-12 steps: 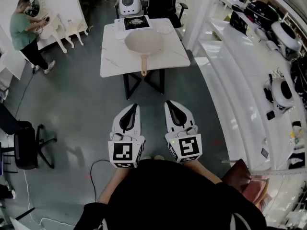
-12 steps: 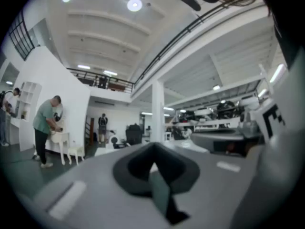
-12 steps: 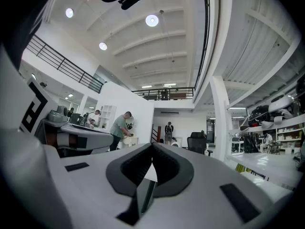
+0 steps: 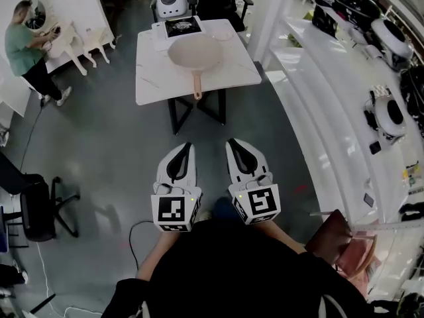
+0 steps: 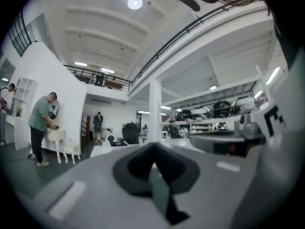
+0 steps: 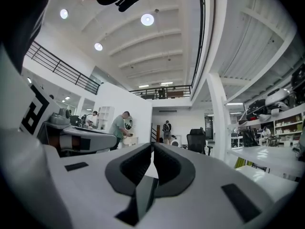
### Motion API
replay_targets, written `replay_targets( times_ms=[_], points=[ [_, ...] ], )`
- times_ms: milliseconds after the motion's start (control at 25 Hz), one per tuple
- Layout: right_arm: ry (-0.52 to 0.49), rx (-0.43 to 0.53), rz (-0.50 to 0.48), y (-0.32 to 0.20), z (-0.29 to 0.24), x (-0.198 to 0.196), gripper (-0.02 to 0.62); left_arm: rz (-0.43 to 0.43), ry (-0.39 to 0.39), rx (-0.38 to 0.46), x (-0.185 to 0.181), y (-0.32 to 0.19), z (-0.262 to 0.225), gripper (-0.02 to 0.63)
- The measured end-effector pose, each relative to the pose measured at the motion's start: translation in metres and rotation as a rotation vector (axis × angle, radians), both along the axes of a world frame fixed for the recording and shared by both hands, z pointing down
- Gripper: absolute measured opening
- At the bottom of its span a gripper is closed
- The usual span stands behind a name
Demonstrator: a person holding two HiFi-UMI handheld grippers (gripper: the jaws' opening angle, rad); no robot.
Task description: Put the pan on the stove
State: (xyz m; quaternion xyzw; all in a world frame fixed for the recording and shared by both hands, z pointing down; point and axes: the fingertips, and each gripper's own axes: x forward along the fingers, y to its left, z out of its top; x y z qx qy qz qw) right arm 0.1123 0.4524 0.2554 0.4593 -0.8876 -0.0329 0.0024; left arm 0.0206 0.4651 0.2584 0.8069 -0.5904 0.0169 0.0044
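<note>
At far left a person in a green shirt stands at a white bench, with a black chair nearer on the grey floor. The left gripper, glossy white shell with black rubbery pads, has its jaws pressed together on nothing; its cube bears a black-and-white square marker, with no readable writing. Well ahead stands a table with a white, faintly veined top on black crossed legs. The pan, round, matte cream, lies on it just in front of the stove, a black square burner on a white base at the far edge; its long tan handle points at the near edge. The right gripper matches the left, jaws closed and empty. At right run curved white shelves holding rounded white and black devices
</note>
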Motion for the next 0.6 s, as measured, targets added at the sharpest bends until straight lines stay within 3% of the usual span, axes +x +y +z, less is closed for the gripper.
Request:
replay_targets(
  times_ms=[320, 600],
  points=[
    [0.004, -0.001, -0.023, -0.014, 0.004, -0.009, 0.025, 0.017, 0.005, -0.001, 0.001, -0.013, 0.007, 0.009],
    [0.014, -0.012, -0.041, -0.053, 0.014, -0.015, 0.044, 0.022, 0.020, -0.041, -0.006, -0.053, 0.017, 0.110]
  ],
)
